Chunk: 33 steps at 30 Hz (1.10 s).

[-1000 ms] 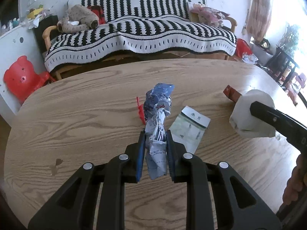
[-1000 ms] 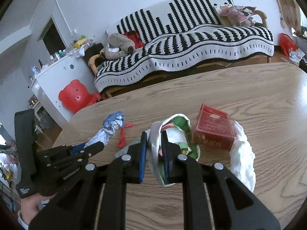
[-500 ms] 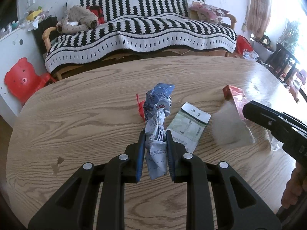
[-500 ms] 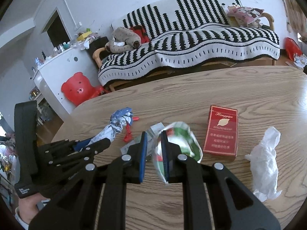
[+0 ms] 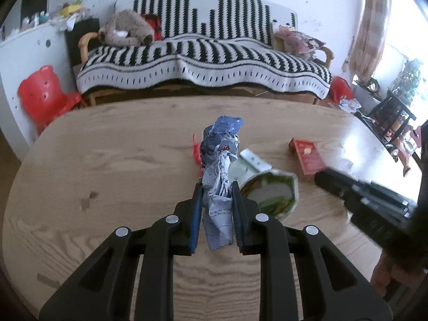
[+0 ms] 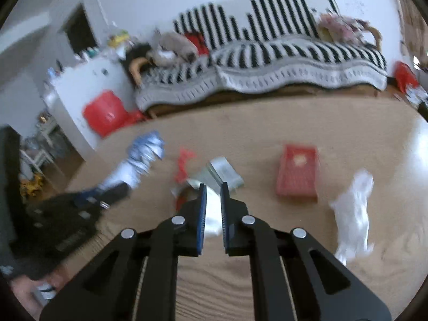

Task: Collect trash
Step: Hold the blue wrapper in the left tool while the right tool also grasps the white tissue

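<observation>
Over the near half of an oval wood-grain table, toward its middle, the left gripper clamps a crumpled blue-and-white printed wrapper, its blue pads pressed on the lower part. The wrapper is a long twisted wad, its long axis running away from the camera toward the table's far edge, the bluer, bunched end pointing at the striped sofa. A small red scrap lies on the wood just left of it. Just right of the fingers, a flattened pale sachet lies flat, partly covered by a green-and-white paper cup, whose open octagonal mouth faces the camera. In the right wrist view the right gripper has the cup's white wall between its jaws, which are opening. Toward the table's right edge lies a flat red cardboard packet, rectangular, long side toward the far edge, and beyond it a soft, crumpled white tissue.
</observation>
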### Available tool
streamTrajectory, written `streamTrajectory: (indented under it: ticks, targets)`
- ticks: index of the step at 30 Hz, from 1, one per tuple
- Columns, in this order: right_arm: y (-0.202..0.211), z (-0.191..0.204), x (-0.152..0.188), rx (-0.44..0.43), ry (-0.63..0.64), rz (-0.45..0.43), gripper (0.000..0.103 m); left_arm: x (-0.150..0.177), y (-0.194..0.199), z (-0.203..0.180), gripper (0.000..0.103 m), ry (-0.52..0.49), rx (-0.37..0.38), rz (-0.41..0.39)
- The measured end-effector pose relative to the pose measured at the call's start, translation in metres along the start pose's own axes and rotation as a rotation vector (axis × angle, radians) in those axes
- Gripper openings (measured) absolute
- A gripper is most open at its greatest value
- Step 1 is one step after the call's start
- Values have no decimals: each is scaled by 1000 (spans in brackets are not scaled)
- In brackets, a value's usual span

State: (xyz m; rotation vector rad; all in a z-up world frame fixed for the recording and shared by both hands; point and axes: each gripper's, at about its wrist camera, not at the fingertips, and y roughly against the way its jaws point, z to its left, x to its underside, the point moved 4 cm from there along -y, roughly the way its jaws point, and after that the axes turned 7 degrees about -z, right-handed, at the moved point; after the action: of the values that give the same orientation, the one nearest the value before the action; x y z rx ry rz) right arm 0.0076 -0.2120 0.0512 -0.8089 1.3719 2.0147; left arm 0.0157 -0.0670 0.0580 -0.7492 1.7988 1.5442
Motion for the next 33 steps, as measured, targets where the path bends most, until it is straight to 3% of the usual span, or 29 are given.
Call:
streamTrajectory:
  ticks: [2,3,9,10,11,33]
  targets:
    - [-8,-2,10,-16,-38,23,73,9,-3,6,20,17,-6,9]
    - [-8,-1,11,-30,-44,17,78,13,-5,10,20,31,-5,10]
    - [-33,14,8,-21,-2,35,75,21,-16,25,20,61,14,42]
    - [-44,18,9,-21,8,63,64,20,-15,26,20,53,14,37]
    - [-53,20,10,-27,13,91,43,19,-15,27,20,48,16,37]
    - [-41,13,8,-55,-16,38,37,25,-12,21,21,2,16,56]
